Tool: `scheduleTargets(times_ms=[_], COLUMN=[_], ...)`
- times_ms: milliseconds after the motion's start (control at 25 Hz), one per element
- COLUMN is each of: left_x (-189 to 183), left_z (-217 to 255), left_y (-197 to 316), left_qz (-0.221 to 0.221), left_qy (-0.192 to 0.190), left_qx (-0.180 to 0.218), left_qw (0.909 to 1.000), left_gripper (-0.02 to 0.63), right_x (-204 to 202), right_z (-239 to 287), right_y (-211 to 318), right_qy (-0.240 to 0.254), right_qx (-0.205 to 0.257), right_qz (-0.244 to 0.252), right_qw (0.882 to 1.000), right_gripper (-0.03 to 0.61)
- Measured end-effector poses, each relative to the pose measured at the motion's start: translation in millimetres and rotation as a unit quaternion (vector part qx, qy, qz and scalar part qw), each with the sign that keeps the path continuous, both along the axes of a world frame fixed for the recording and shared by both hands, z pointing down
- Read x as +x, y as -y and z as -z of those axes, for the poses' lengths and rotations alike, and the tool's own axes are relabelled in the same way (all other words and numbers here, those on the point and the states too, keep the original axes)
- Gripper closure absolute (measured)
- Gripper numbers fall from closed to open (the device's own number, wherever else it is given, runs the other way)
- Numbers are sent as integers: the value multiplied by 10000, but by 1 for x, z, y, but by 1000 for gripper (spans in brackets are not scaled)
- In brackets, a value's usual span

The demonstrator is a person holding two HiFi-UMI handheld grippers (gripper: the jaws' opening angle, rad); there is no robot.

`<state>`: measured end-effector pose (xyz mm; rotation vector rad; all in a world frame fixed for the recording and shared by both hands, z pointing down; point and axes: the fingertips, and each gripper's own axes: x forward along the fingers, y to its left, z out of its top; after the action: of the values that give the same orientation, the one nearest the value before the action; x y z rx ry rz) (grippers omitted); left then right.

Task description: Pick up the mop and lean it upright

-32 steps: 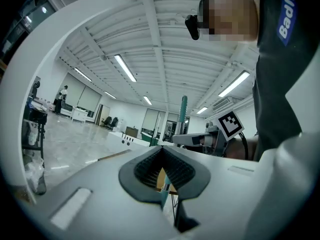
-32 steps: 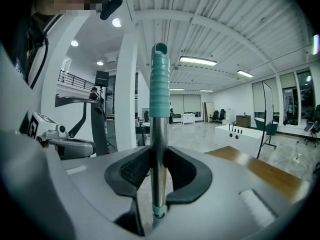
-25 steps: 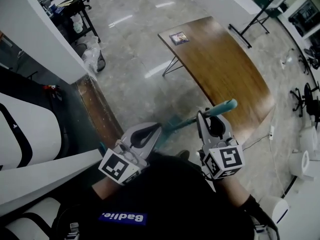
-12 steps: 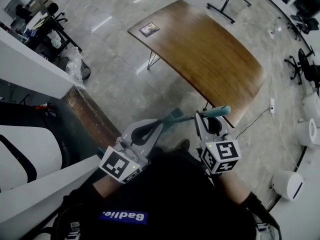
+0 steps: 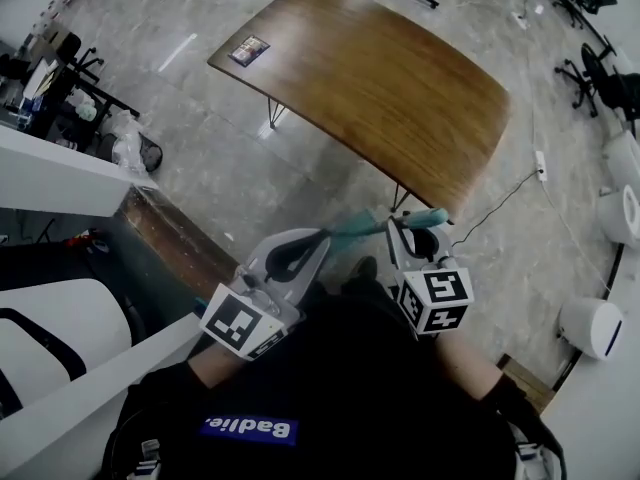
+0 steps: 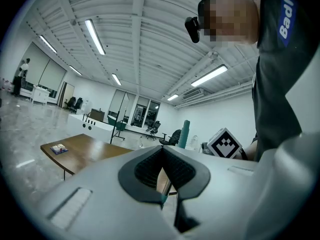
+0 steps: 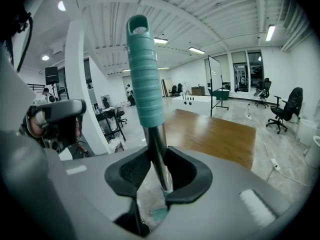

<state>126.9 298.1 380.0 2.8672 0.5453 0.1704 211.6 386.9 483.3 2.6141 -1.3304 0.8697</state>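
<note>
Teal and ribbed, the grip (image 7: 145,74) caps the mop (image 5: 360,230), with a hang hole at its very tip. Below it runs a bare metal pole (image 7: 159,149), and the right gripper (image 7: 159,156) is clamped on that pole just under the grip, a dark pad pressed to each side. In the right gripper view the long axis rises nearly upright through the jaws, grip end on top.

From the head view the mop is held off the floor (image 5: 250,168) in front of the person. Its axis slants across the picture, from the tips of the left gripper (image 5: 322,238) up and rightward to the grip end just past the right gripper (image 5: 415,223). That end points toward the near edge of the wooden table (image 5: 400,78).

In its own view the left gripper (image 6: 161,150) has its jaw tips together, with a teal sliver in the slot behind them. Whether the pads press on the mop there I cannot tell.
</note>
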Motion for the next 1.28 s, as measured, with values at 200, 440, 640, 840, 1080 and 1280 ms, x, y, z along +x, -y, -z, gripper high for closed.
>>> scheduleTargets(times_ms=[200,440,640,840,1080,1280], left_x=[14,26,36,47,58,67], left_z=[-1,-1,-7,-14,-15,-11], left_y=[-22,-37,-45,-51,-56,-55], left_qz=[-186,-243,-280,-292,-275,-207], left_qy=[32,44,93,180,236,233], left_qx=[37,56,25,2,133,229], left_qw=[9998,9997,9996,9994,9993,9993], left_gripper=[594,594,594,594,594,594], right_x=[16,30,33,38,43,50], right_z=[-31,-55,-72,-89,-111,-126], right_y=[-38,-67,-80,-85,-84,-78], right_qy=[475,954,1257,1506,1790,2005], right_qx=[-210,-285,-369,-419,-471,-529], right_qz=[-449,-768,-812,-822,-771,-722], right_qw=[9976,9921,9881,9843,9797,9756], right_gripper=[468,463,462,462,460,457])
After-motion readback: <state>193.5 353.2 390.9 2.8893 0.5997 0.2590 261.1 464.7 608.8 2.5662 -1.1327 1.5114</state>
